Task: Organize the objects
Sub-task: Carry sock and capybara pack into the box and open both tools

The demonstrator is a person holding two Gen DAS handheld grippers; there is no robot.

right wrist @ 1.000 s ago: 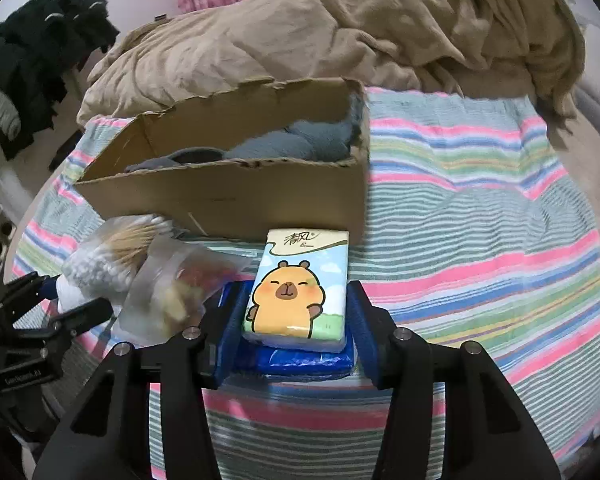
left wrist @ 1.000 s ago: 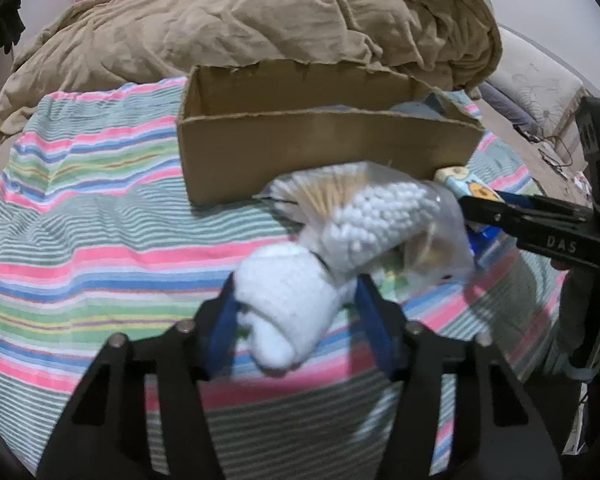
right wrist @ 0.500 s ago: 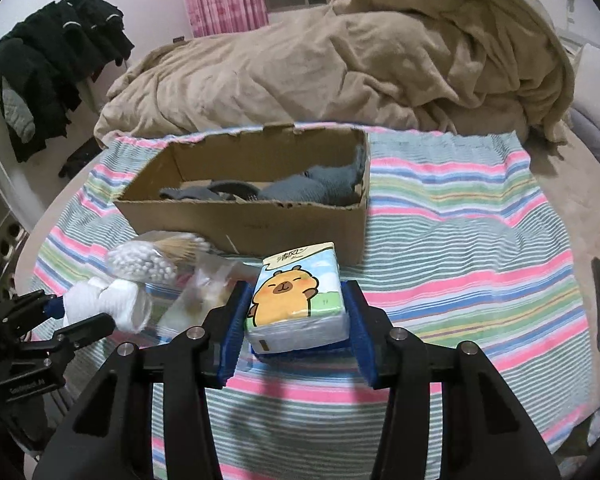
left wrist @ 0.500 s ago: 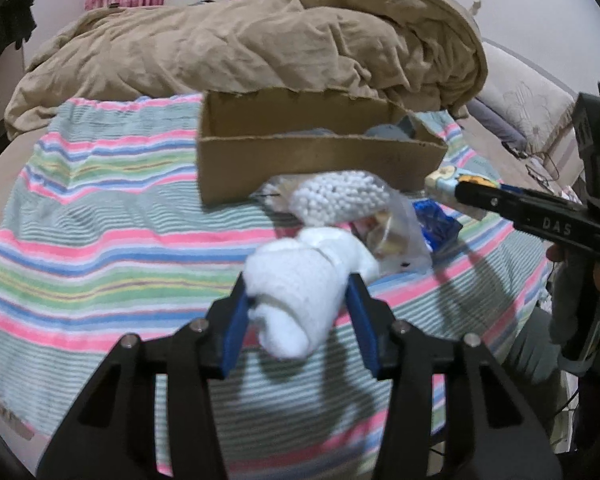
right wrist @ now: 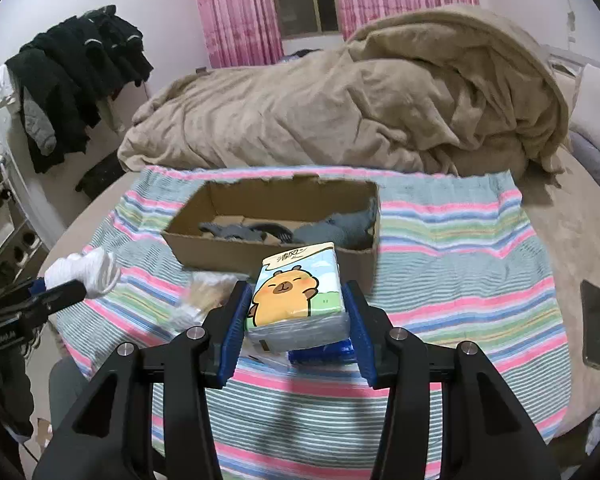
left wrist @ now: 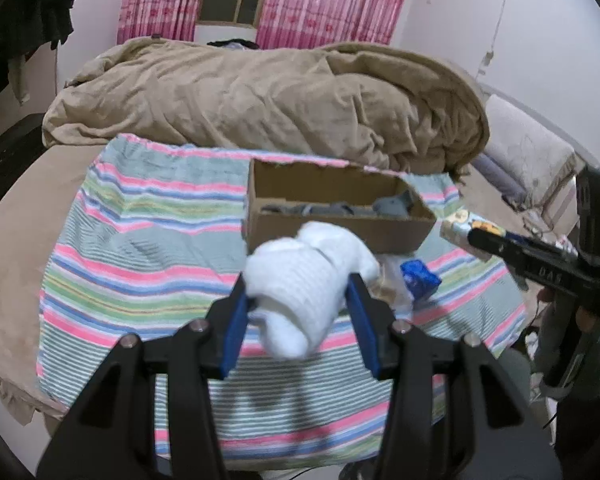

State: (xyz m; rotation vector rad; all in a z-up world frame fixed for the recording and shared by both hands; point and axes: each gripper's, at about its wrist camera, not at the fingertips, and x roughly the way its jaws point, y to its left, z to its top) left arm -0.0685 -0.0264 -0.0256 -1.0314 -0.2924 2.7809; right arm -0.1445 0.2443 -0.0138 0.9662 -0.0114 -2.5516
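Left gripper (left wrist: 298, 306) is clamped on a rolled white sock (left wrist: 300, 284), held above the striped cloth (left wrist: 148, 240) near the cardboard box (left wrist: 332, 230); the cloth lies bare from the box to its left edge. Right gripper (right wrist: 296, 320) is clamped on a tissue pack (right wrist: 296, 292) with a cartoon animal print, raised just before the box's near wall (right wrist: 236, 252), with open striped cloth to the right and a dark phone (right wrist: 593, 320) near the bed's right edge. A bag of cotton swabs (right wrist: 204, 296) and a blue packet (left wrist: 419, 280) lie on the cloth between the grippers and the box, grey clothing (right wrist: 332, 230) lies inside it, and a heaped tan duvet (right wrist: 360, 120) closes off the far side.
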